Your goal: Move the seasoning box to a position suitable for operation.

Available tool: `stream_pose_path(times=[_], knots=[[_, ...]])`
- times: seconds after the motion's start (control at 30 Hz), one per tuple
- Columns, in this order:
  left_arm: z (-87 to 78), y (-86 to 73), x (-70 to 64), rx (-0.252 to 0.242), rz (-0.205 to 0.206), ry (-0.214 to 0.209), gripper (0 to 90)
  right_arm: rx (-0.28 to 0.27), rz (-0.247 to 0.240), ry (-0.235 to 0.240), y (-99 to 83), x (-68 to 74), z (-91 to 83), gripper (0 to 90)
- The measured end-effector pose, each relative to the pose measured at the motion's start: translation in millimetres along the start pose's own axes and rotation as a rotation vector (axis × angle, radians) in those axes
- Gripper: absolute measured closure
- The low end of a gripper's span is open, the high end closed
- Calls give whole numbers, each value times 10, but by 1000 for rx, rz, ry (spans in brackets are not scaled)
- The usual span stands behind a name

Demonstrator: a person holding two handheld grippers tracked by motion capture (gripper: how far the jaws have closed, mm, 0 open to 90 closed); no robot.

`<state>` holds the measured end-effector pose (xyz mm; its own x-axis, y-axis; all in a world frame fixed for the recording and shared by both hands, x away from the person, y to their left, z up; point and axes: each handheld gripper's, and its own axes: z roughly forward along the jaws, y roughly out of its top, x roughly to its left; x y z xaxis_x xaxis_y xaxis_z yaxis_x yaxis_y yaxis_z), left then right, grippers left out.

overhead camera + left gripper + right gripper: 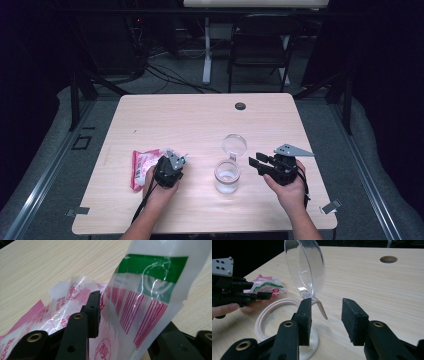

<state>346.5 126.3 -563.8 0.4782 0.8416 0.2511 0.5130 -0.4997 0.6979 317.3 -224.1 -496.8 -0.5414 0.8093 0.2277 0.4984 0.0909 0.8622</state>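
My left gripper (172, 162) has its fingers (92, 312) closed on the upper edge of a pink-and-white plastic packet (140, 305), the film pinched between them and standing up beyond the tips; the rest of the packet (142, 167) lies on the table (200, 120) just outside those fingers. My right gripper (260, 164) holds nothing: its fingers (305, 320) stand well apart, with the glass jar (227, 176) just ahead of and below the near one and its hinged clear lid (305, 266) flipped up past the tips. As I see it, the film is slick and thin, so it could slide out of the pinch or tear unevenly. With the right fingers this close, a careless sweep could knock the lid or tip the jar.
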Motion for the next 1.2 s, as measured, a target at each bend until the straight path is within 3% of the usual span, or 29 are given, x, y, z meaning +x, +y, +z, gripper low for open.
stream_pose_path(times=[0.23,0.57,1.0,1.2], knots=[[2,-2,118,27,-69,-20,780,0,-2,-6,-8,-11,-16,601],[-28,-6,244,17,-145,-47,882,-2,-2,-15,-14,-13,-28,601],[-87,-28,407,-21,-263,-95,900,7,-8,-14,-16,-17,-23,601],[-152,-35,466,-45,-294,-113,900,5,-7,-13,-15,-10,-17,600]])
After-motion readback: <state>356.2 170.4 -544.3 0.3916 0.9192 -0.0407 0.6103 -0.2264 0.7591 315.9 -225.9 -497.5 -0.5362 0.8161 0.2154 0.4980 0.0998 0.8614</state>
